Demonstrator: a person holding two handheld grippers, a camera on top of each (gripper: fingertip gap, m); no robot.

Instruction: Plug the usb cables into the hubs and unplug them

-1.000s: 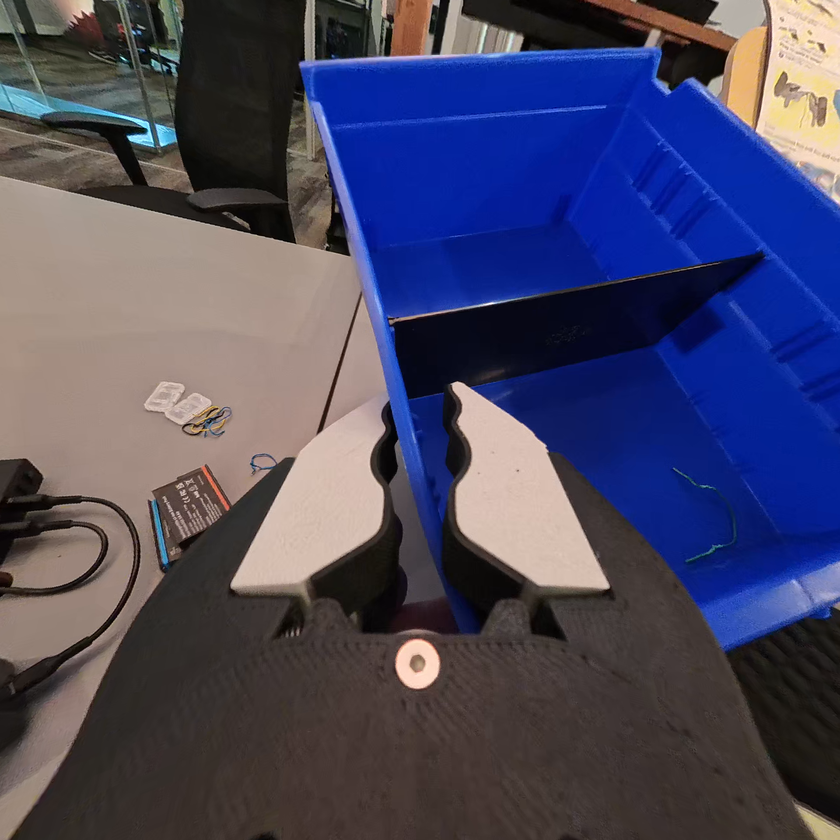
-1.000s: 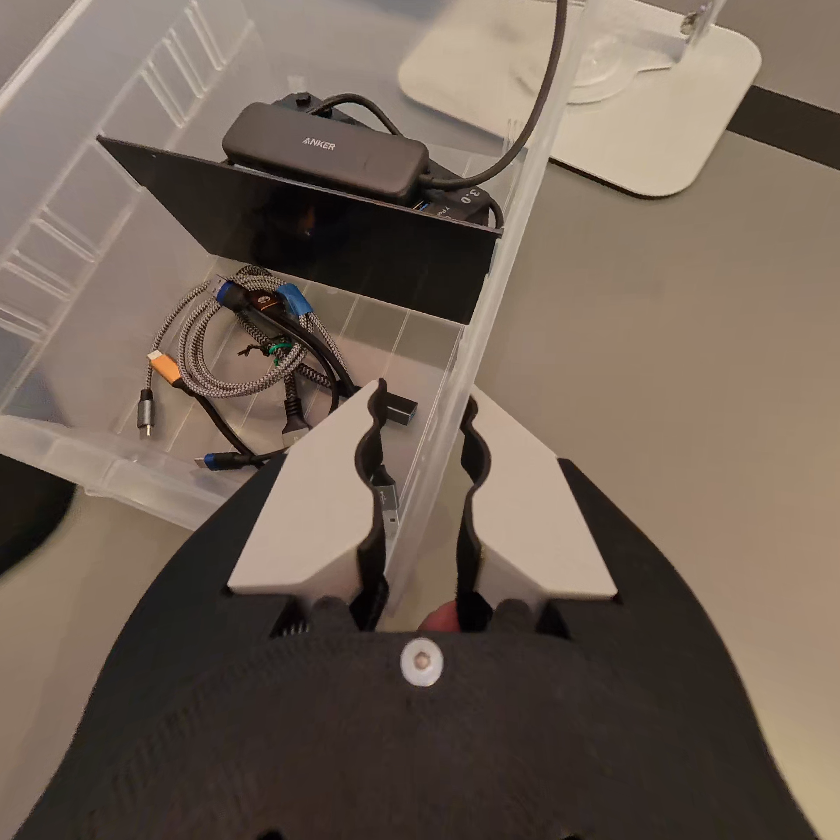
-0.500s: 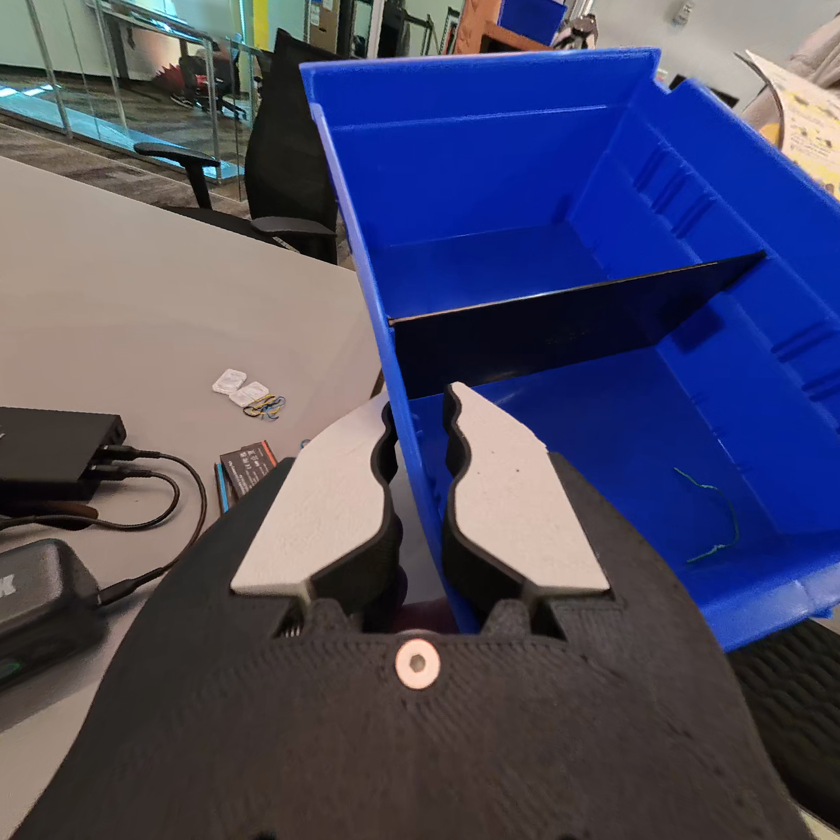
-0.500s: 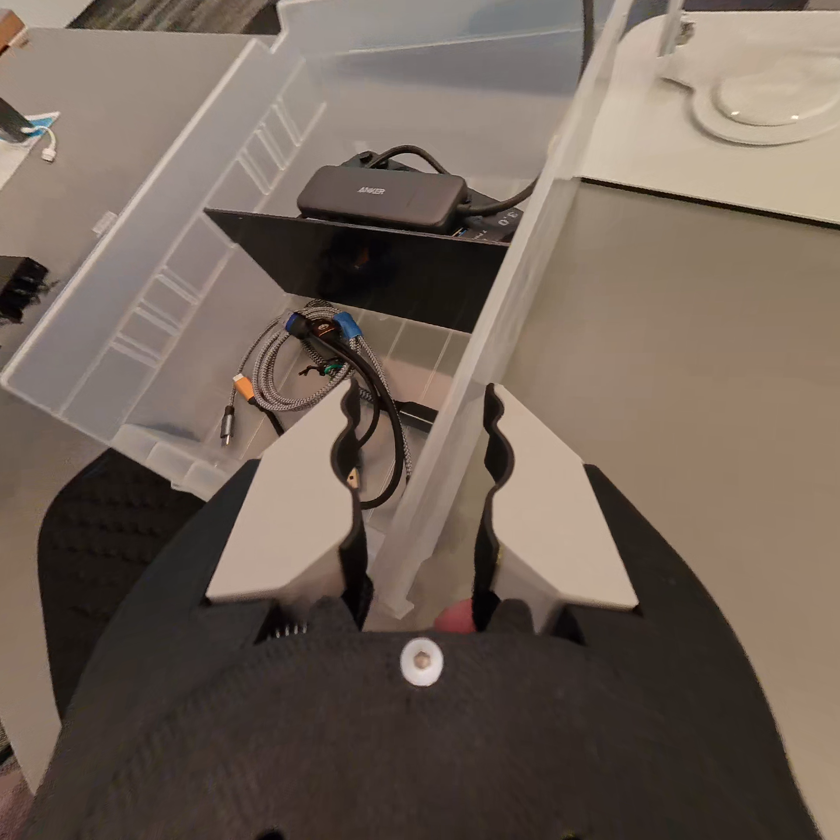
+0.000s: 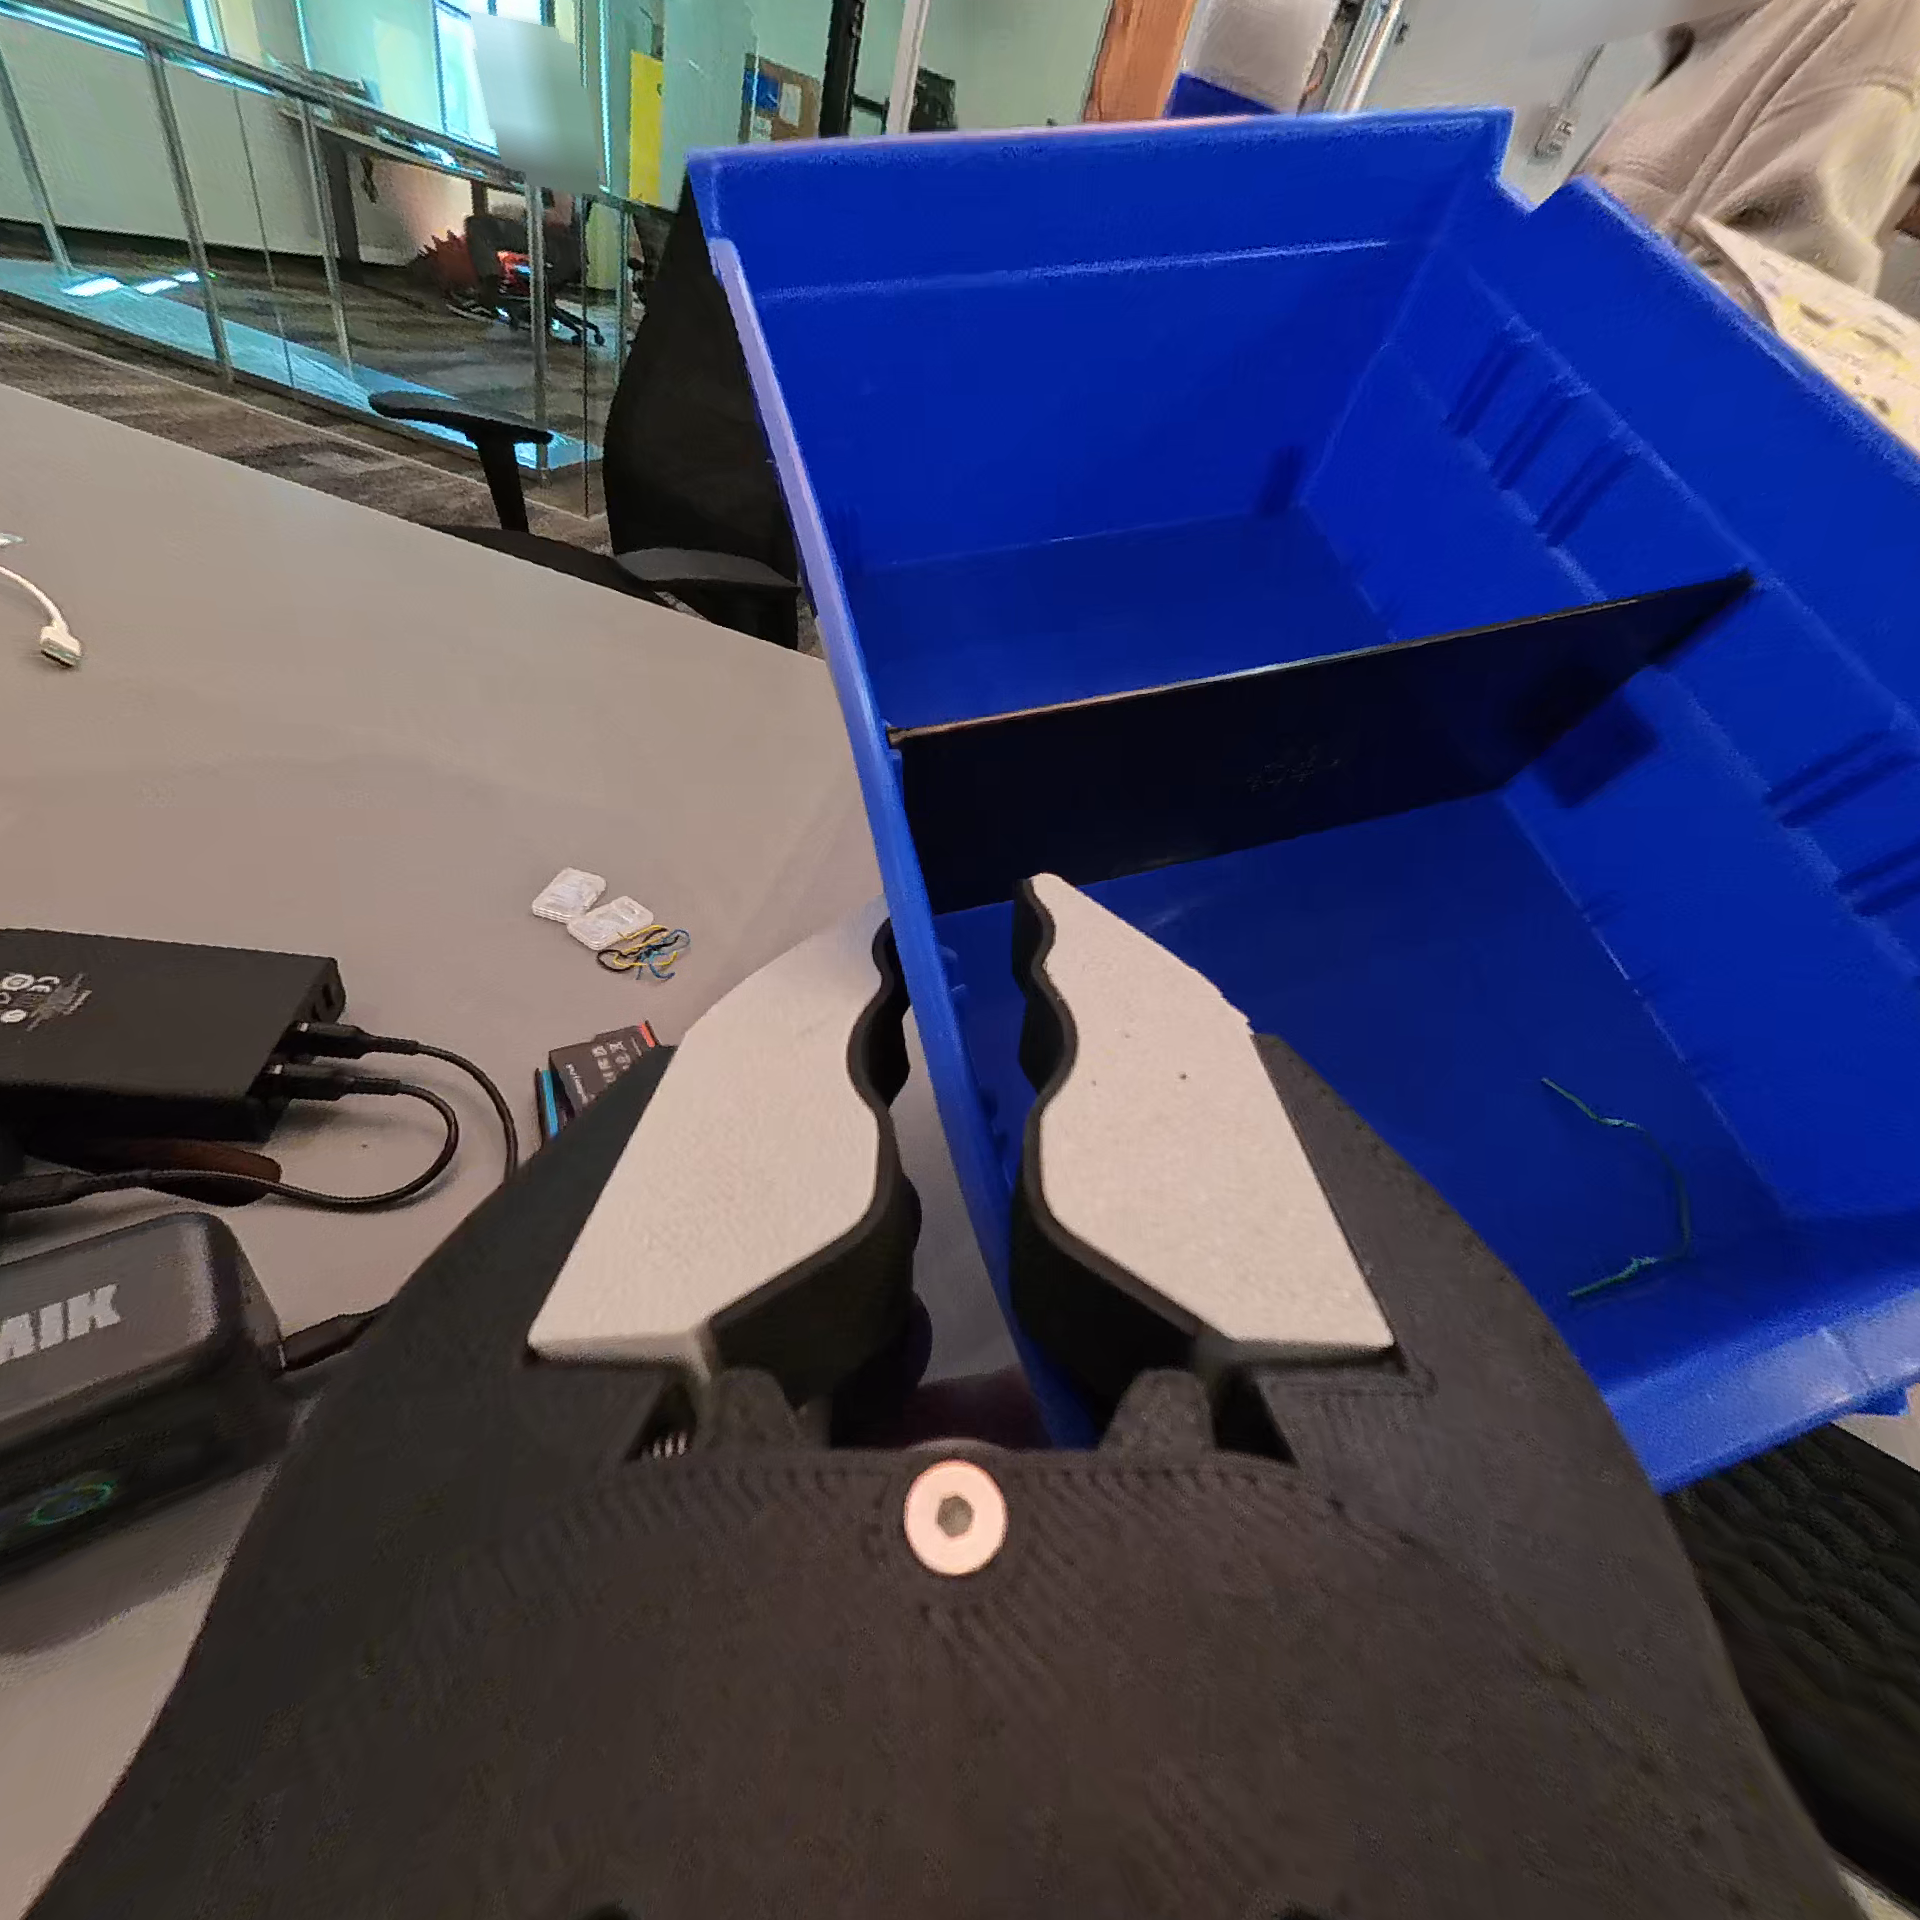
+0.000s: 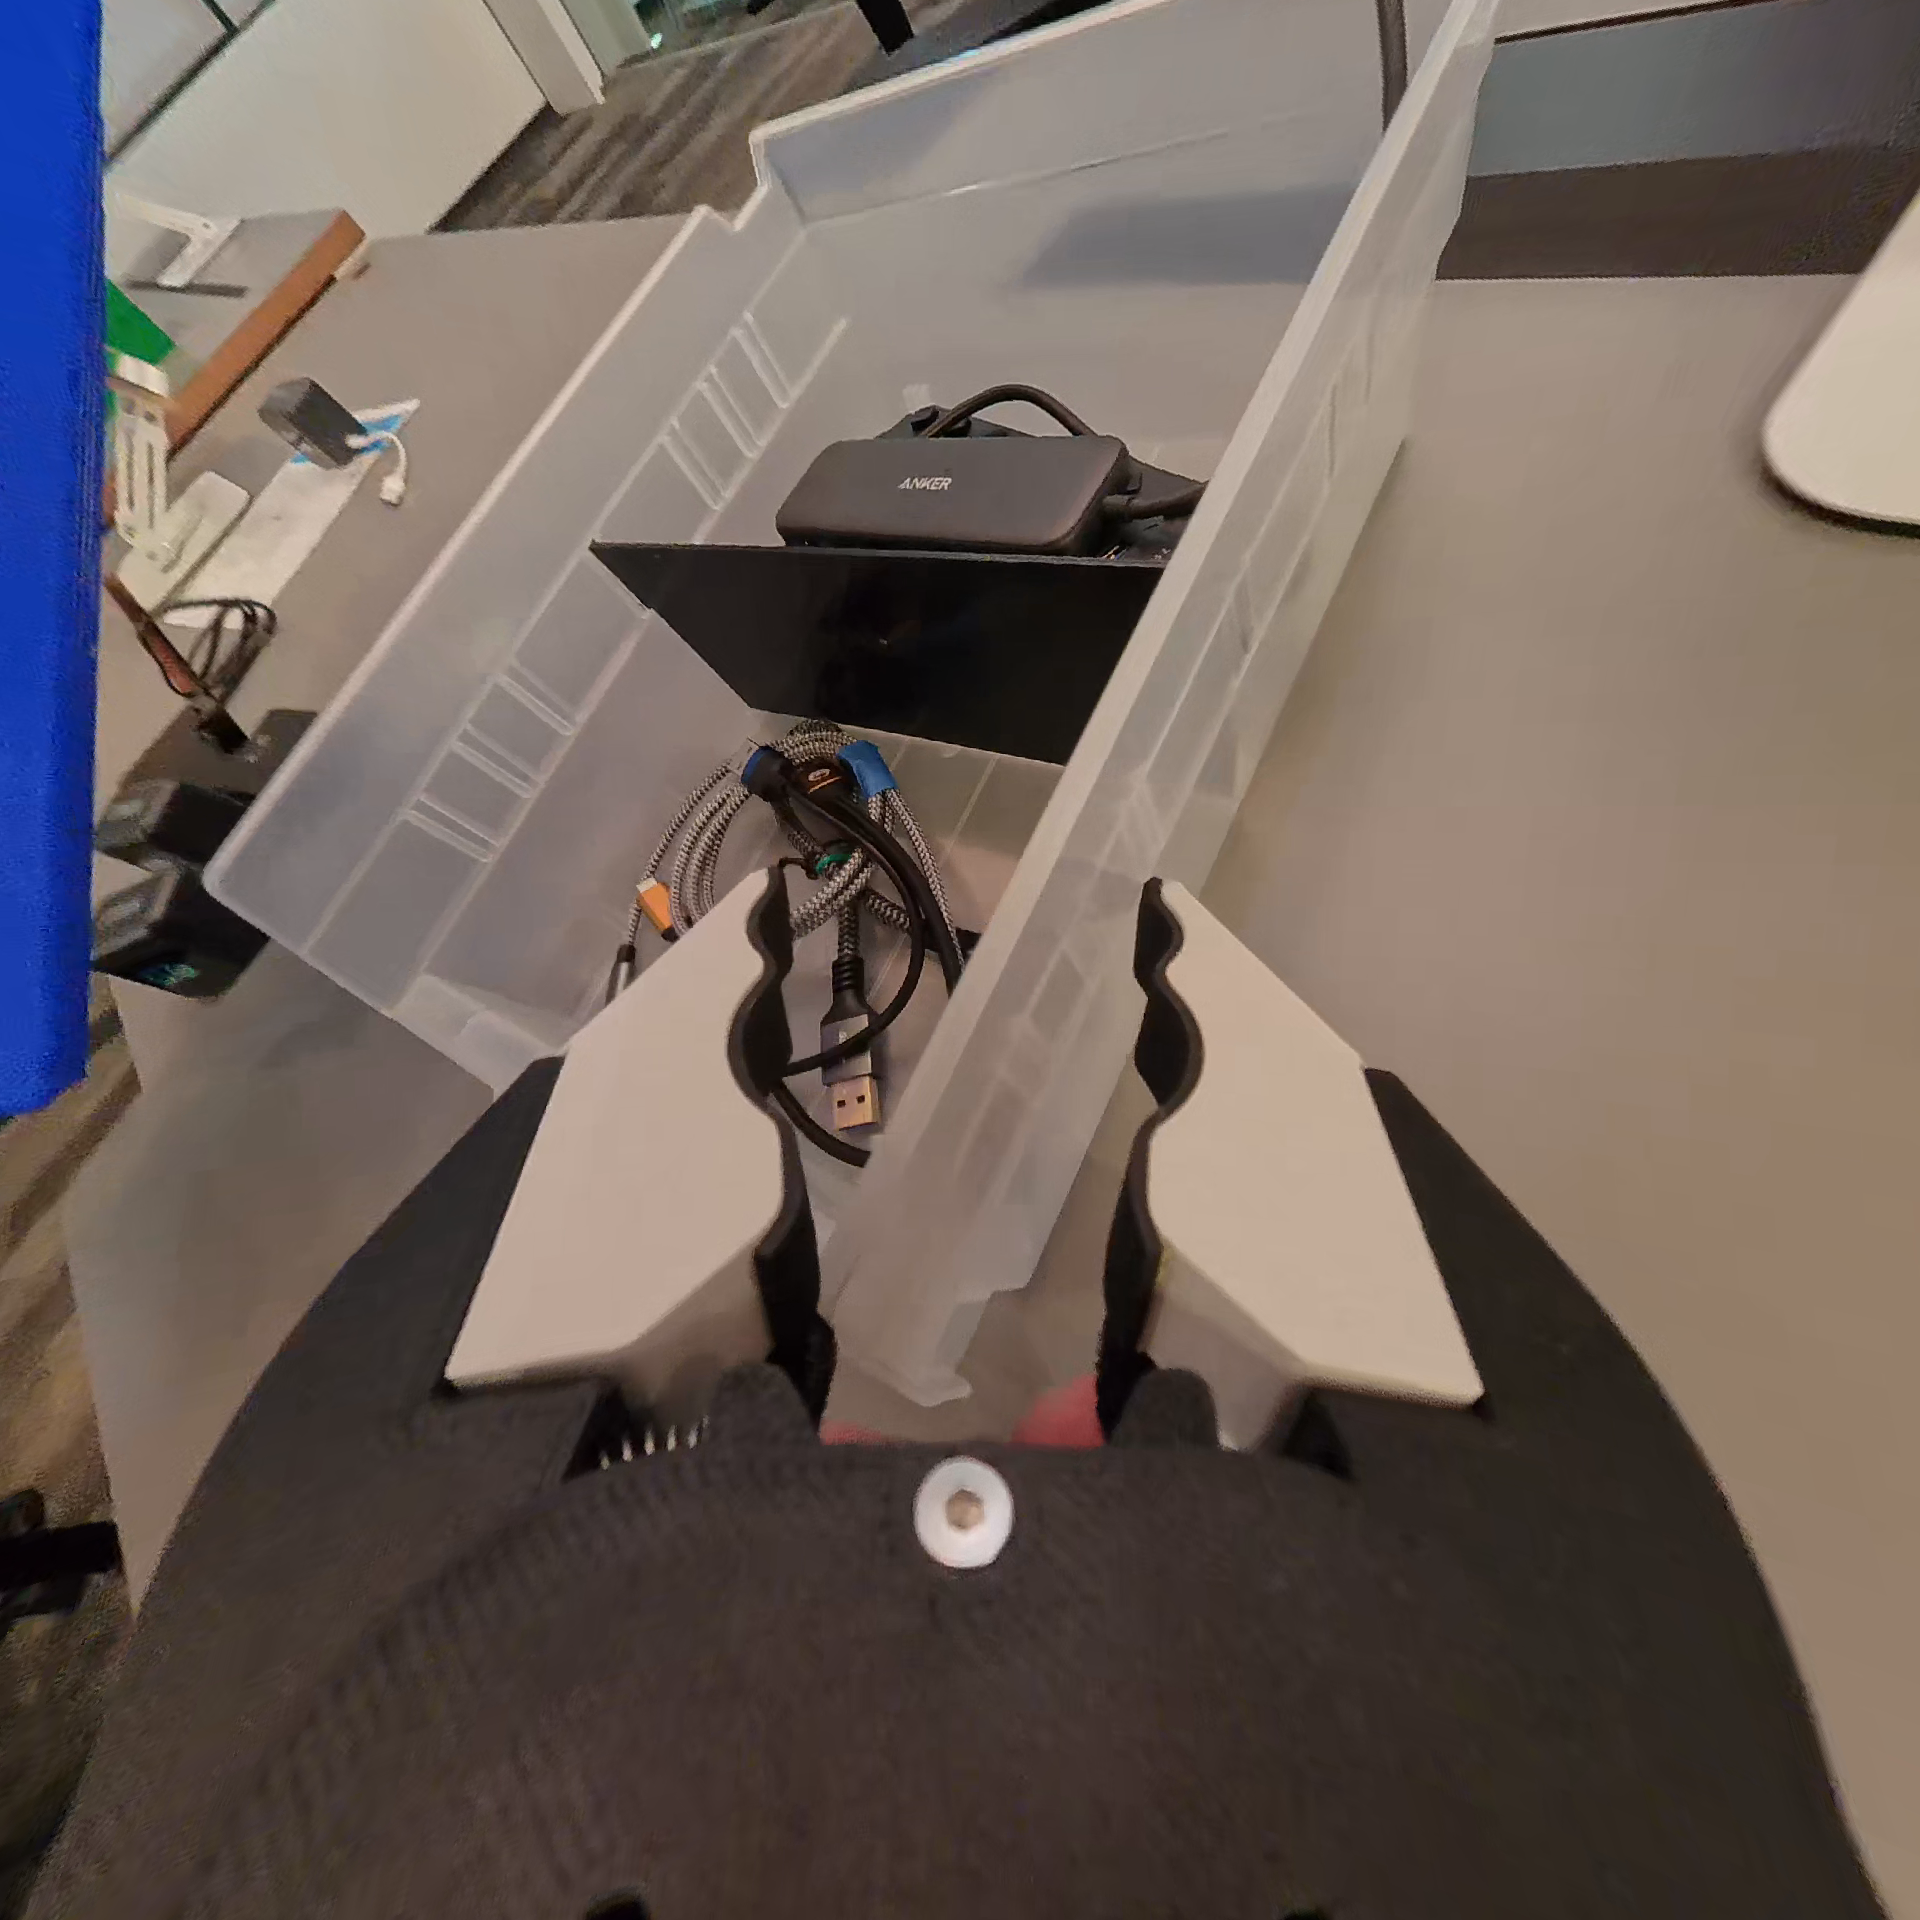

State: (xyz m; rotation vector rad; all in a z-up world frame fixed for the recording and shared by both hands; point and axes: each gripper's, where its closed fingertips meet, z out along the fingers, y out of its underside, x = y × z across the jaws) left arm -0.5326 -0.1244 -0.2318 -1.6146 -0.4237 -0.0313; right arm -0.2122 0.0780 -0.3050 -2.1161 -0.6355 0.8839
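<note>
My left gripper (image 5: 956,925) is shut on the left wall of a blue bin (image 5: 1143,416), which has a black divider (image 5: 1299,769) and holds only a green twist tie (image 5: 1642,1195). My right gripper (image 6: 961,894) is open and straddles the right wall of a clear bin (image 6: 1247,520). A black hub (image 6: 951,499) lies in that bin's far compartment behind a black divider (image 6: 883,644). A bundle of USB cables (image 6: 831,862) lies in the near compartment, with a USB-A plug (image 6: 857,1091) between my fingers. The blue bin (image 6: 42,520) shows at the left edge.
On the grey table to the left lie a black charger with cables (image 5: 156,1018), a black device (image 5: 104,1351), small clear cases (image 5: 592,914) and a white cable (image 5: 52,644). An office chair (image 5: 665,468) stands behind. A white stand base (image 6: 1849,416) is at the right. Spacing between my two grippers at the tips: around 40 centimetres. My left gripper is the nearer one to the black device (image 5: 104,1351): about 20 centimetres, against 50 centimetres.
My right gripper's fingers have spread apart off the clear bin's wall, and its view has swung left. My left gripper still grips the blue bin while the background has shifted.
</note>
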